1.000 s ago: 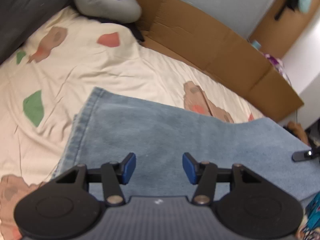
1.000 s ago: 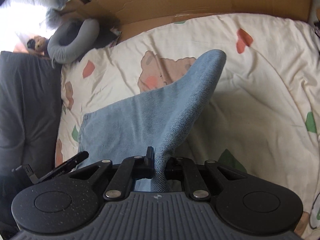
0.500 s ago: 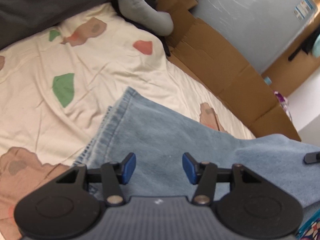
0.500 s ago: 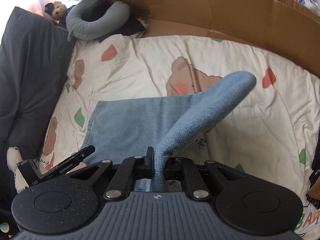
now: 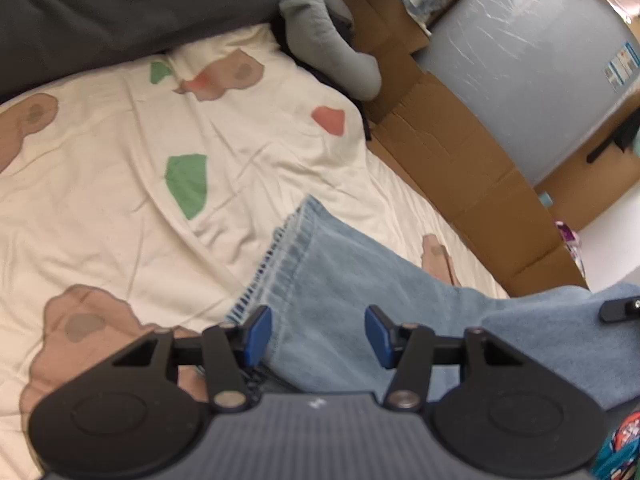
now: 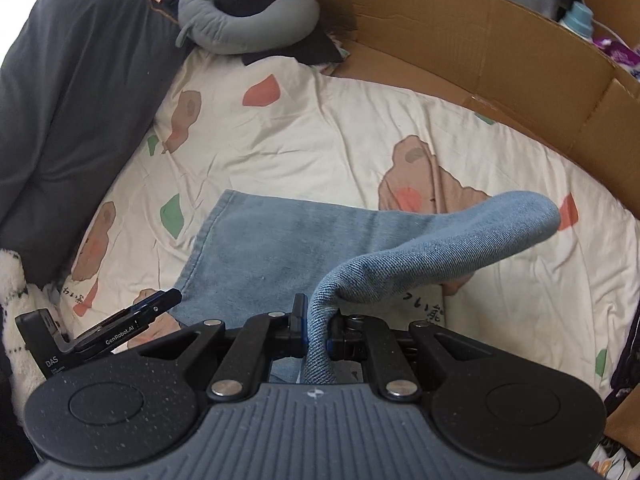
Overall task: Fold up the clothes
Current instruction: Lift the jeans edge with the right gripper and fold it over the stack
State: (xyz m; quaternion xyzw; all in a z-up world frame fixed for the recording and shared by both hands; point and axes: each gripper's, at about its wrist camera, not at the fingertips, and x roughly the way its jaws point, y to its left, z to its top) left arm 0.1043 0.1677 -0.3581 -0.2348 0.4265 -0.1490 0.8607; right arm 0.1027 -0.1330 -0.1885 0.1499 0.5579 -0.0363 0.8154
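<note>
Light blue jeans [image 6: 272, 248] lie on a cream patterned bedsheet [image 6: 320, 140]. My right gripper [image 6: 318, 334] is shut on a fold of the denim. That fold is lifted off the bed and arcs up to a rounded bend [image 6: 520, 216] on the right. In the left wrist view my left gripper [image 5: 318, 334] stands open just above the jeans [image 5: 360, 280]. Its left blue pad [image 5: 256, 334] is near the stitched hem [image 5: 280, 256], and nothing is pinched. The left gripper's body [image 6: 100, 332] shows at the lower left of the right wrist view.
A cardboard wall [image 6: 480, 32] runs along the far side of the bed. A grey neck pillow [image 6: 248, 20] lies at the bed's far corner and a dark grey cushion [image 6: 60, 100] borders the left side. A plastic-wrapped grey panel [image 5: 520, 60] stands behind the cardboard.
My right gripper has risen with the denim fold, so more of the bed shows below it. My left gripper has slid over the jeans towards the hem and rolled; its jaws stay the same width.
</note>
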